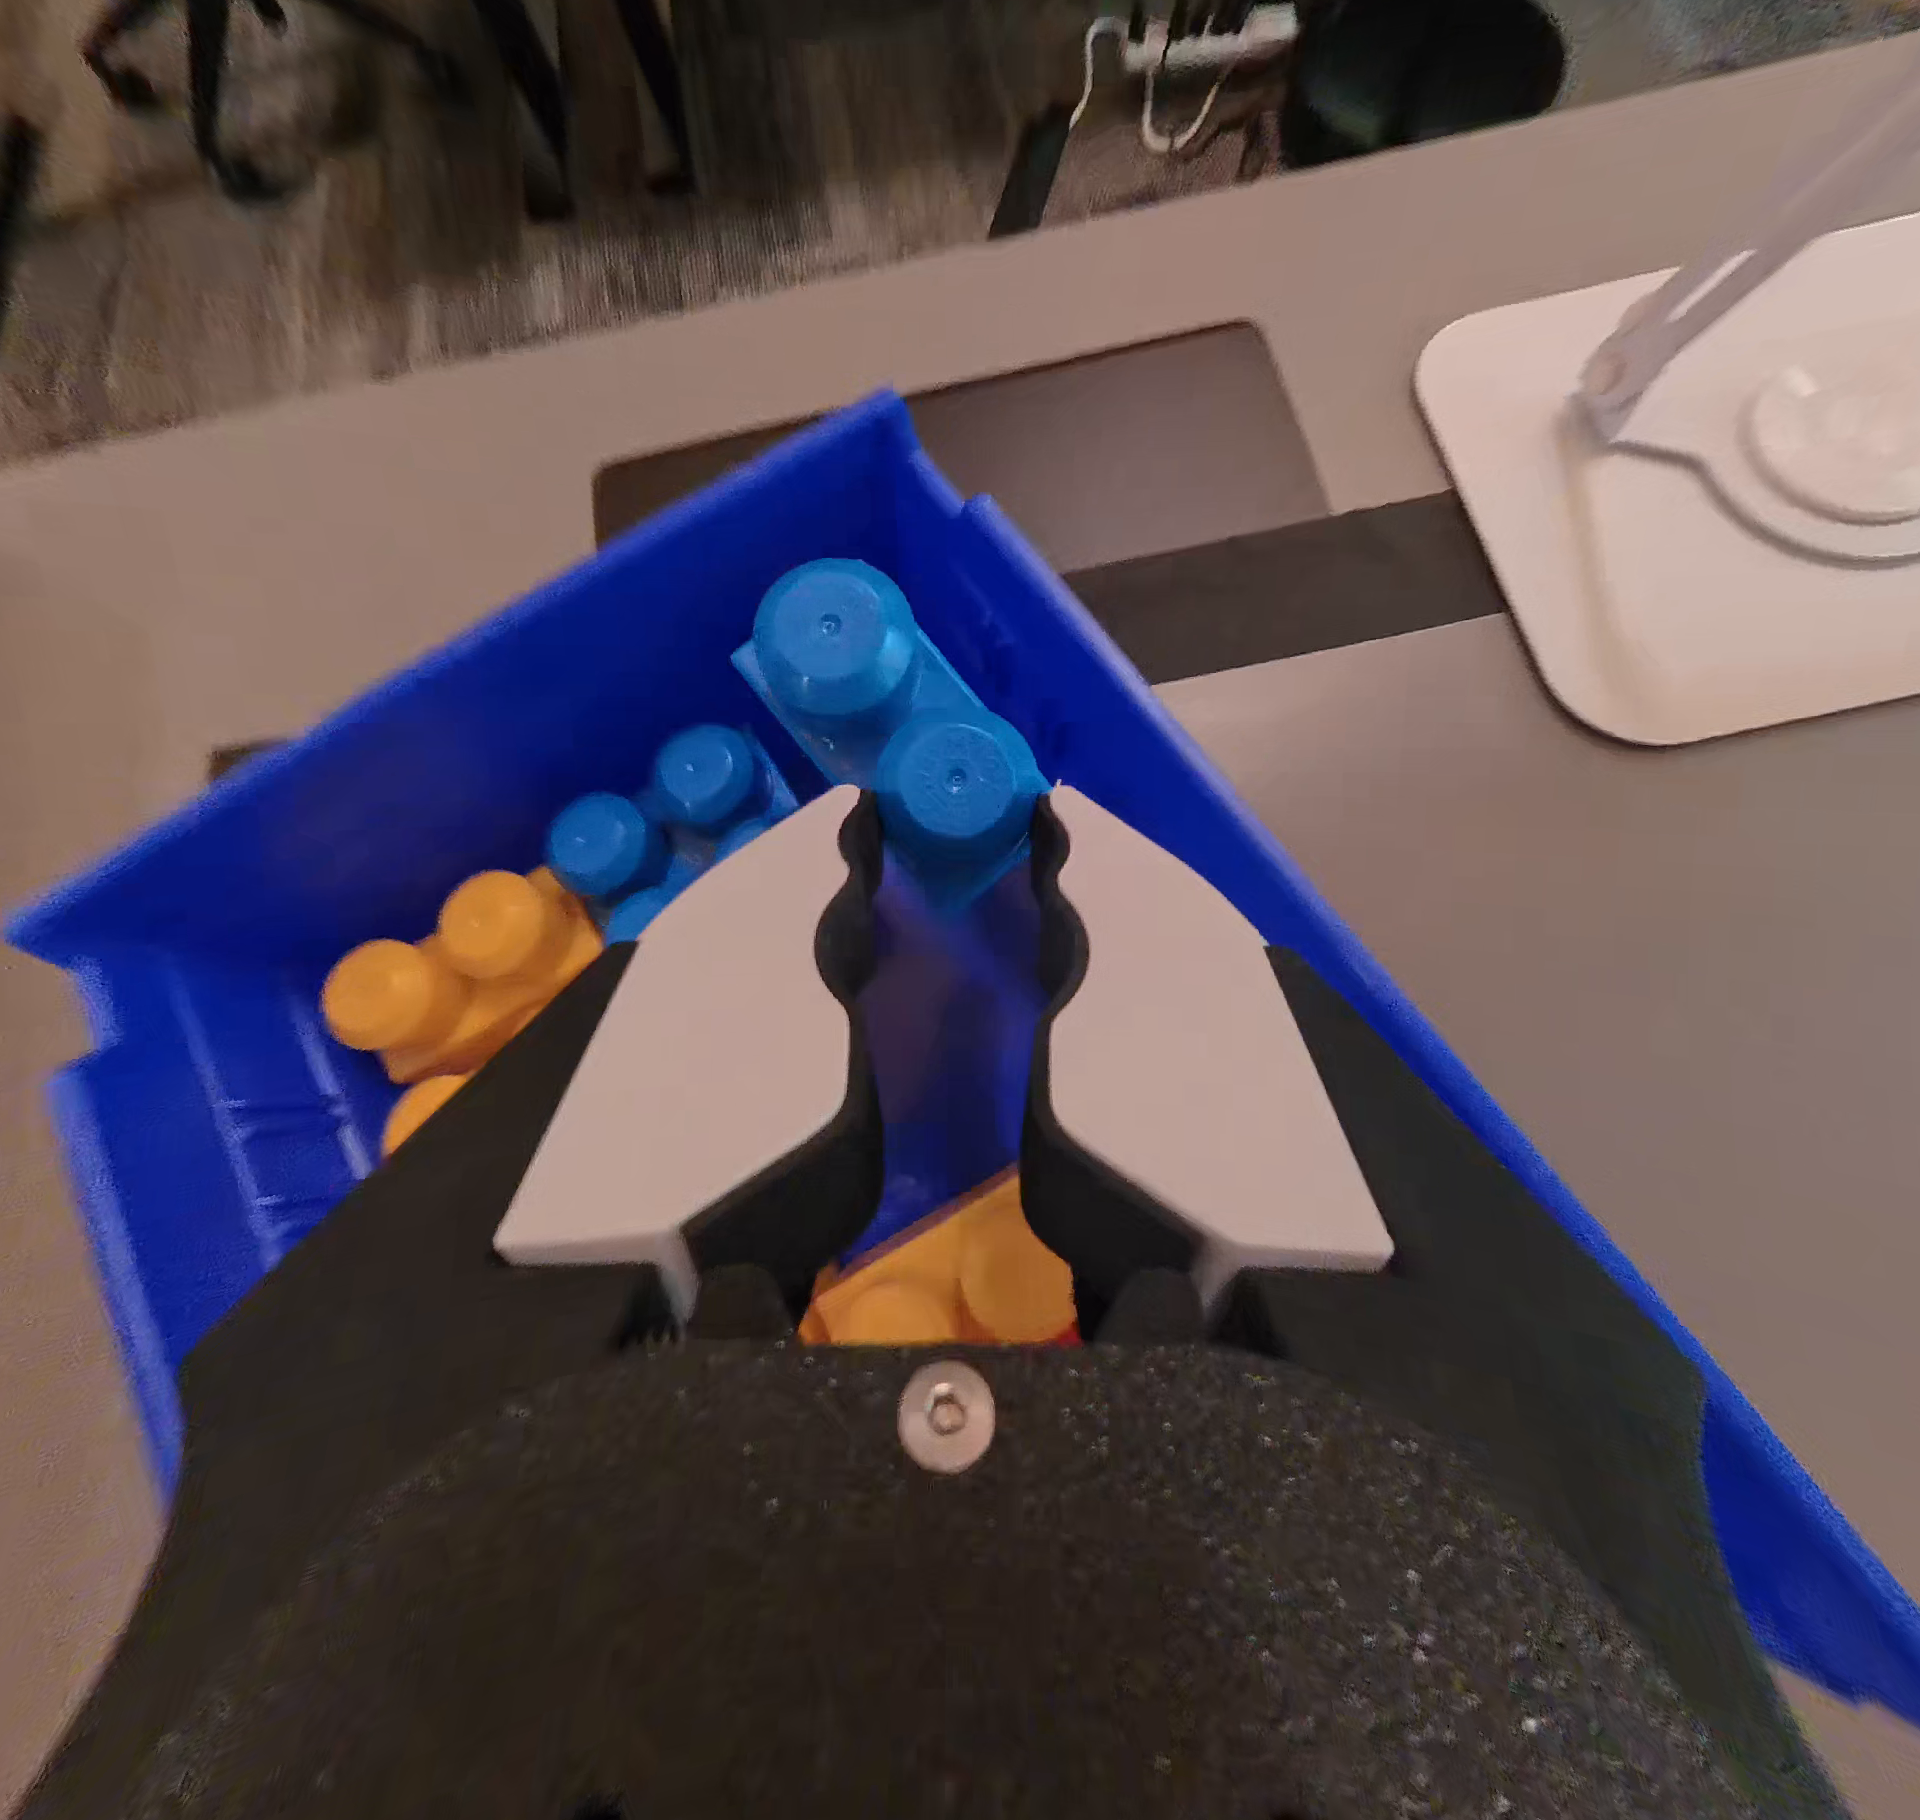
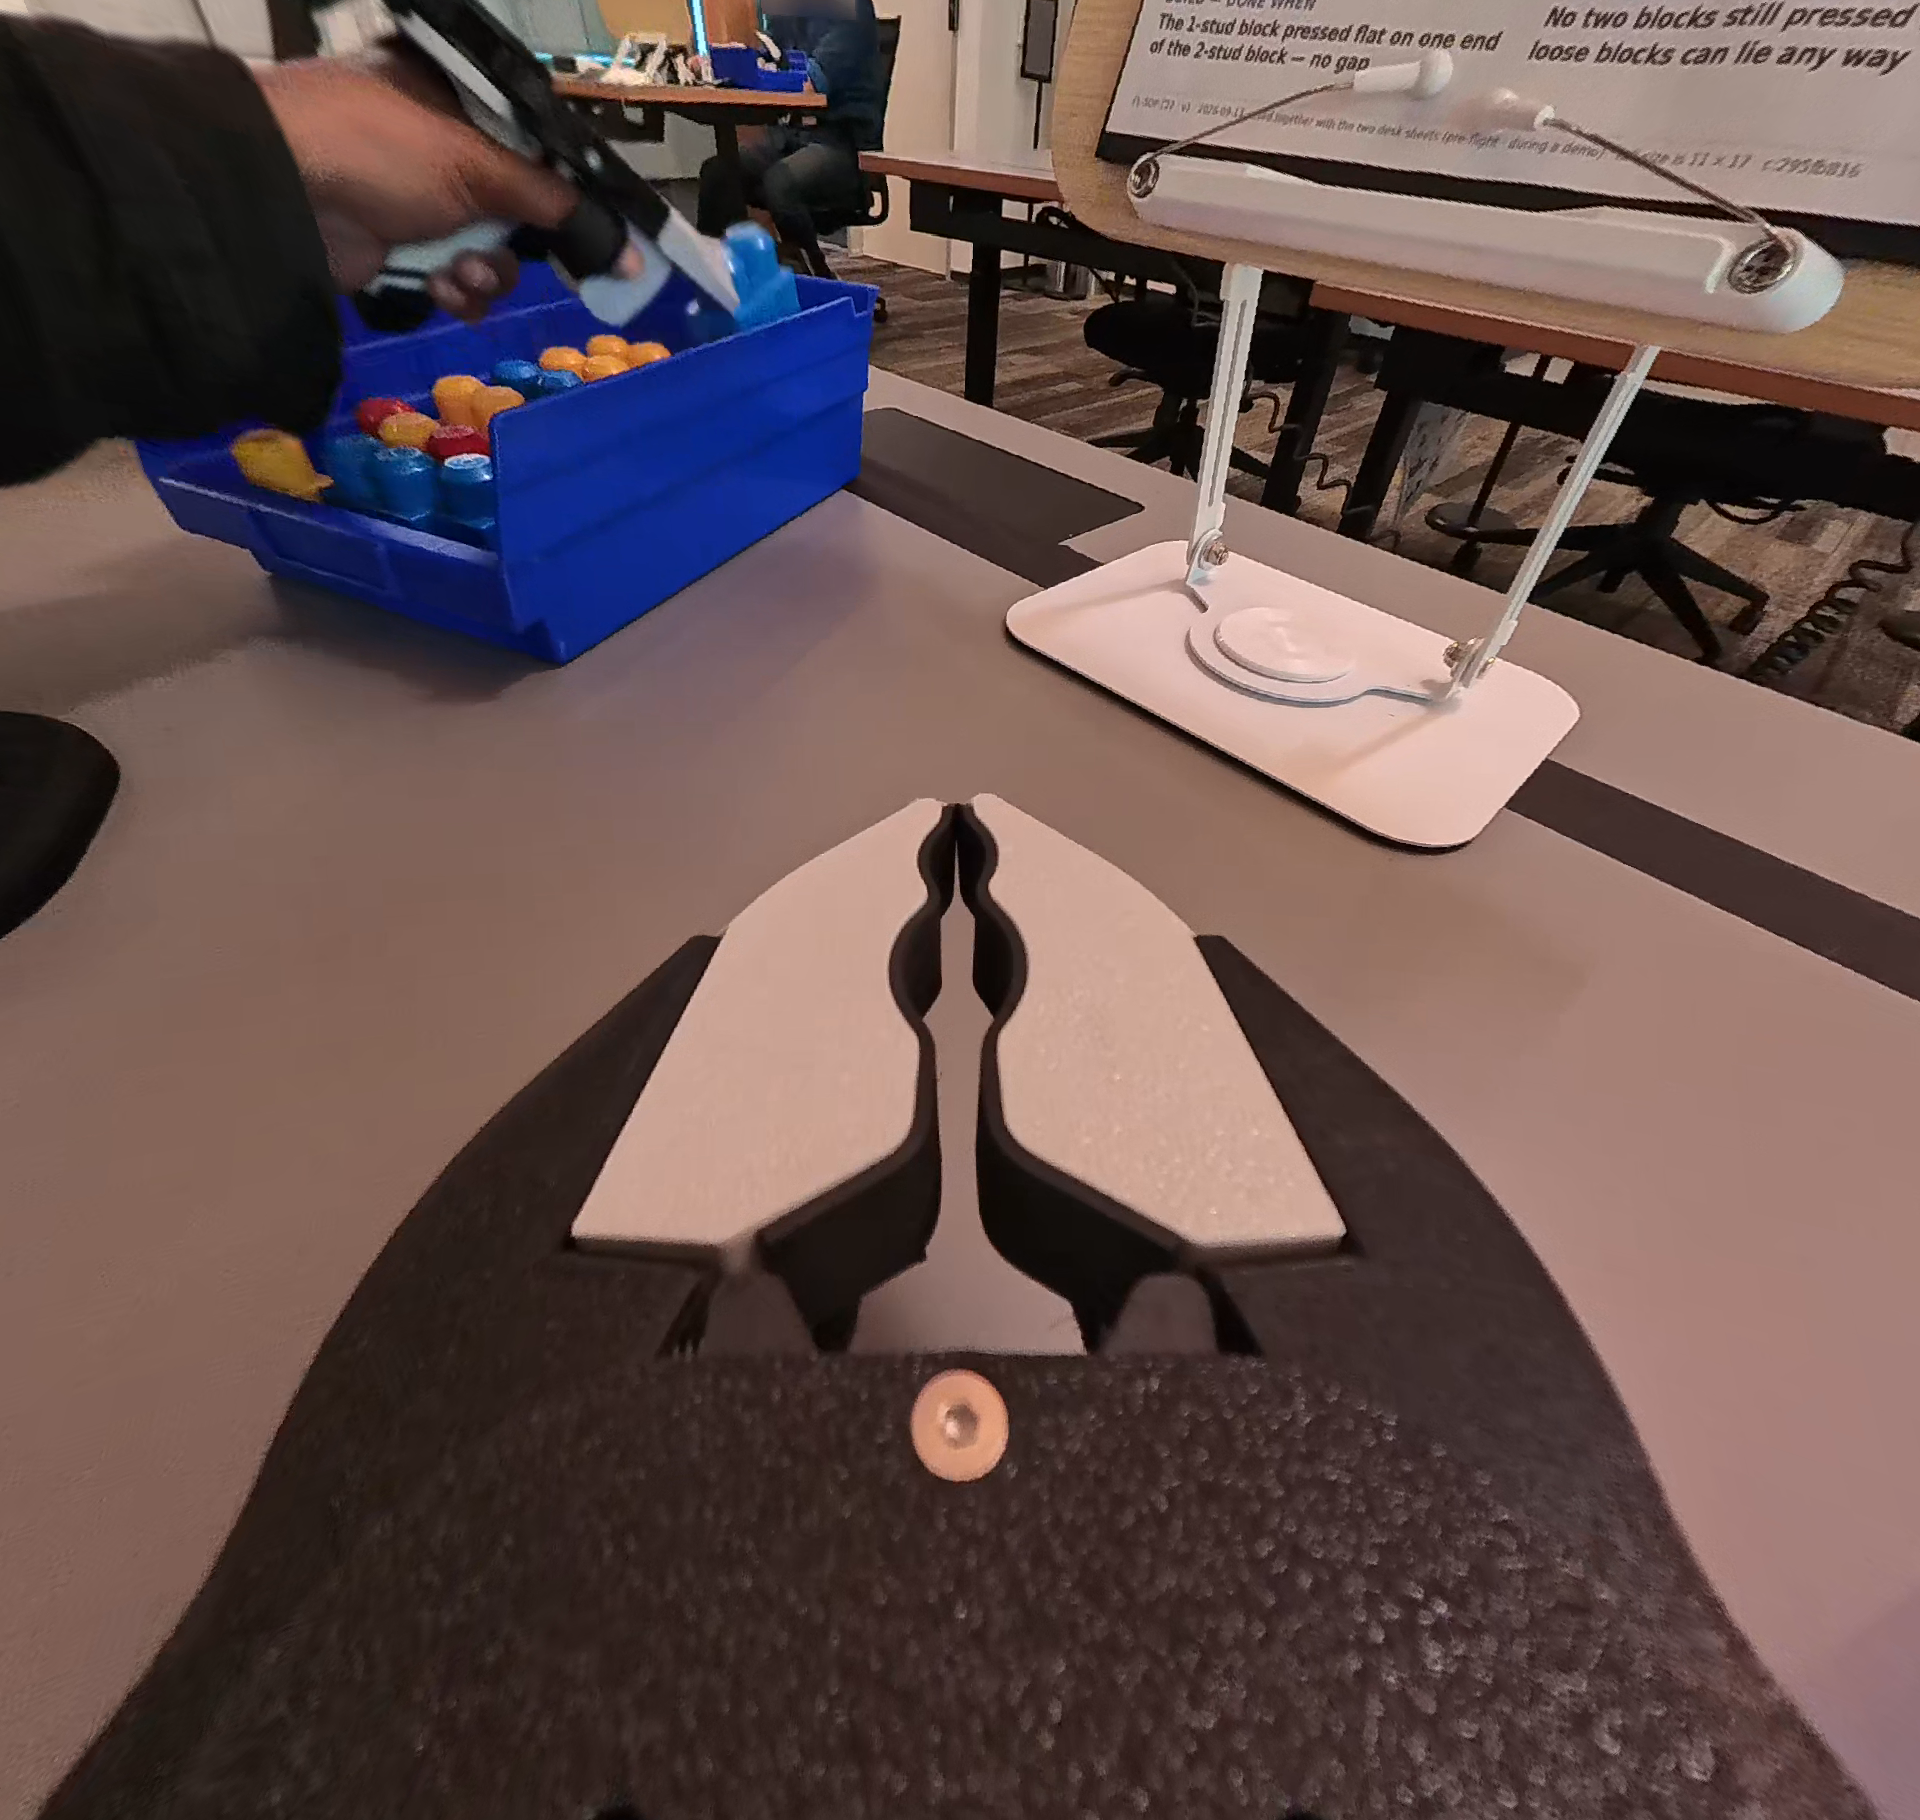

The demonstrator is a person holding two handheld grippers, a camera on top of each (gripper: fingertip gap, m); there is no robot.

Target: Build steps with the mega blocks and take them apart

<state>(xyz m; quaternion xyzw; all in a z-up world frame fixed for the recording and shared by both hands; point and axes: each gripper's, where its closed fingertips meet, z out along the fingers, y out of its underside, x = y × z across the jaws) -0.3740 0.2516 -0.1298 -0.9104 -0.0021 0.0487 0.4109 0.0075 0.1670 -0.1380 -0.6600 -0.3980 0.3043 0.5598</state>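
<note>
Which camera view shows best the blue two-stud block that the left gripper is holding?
The left wrist view: the blue two-stud block is close and sharp between the left gripper fingers, over the blue bin. The right wrist view shows it only small, far off and partly hidden.

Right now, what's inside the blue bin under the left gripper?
The blue bin holds loose blue, orange and red blocks. The left gripper is shut on a two-stud blue block above them. Its body covers part of the bin floor.

Blue two-stud block (image 1: 883, 721) raised above blue bin (image 1: 416, 669) (orange, blue, red blocks (image 2: 457, 420) inside).
</note>
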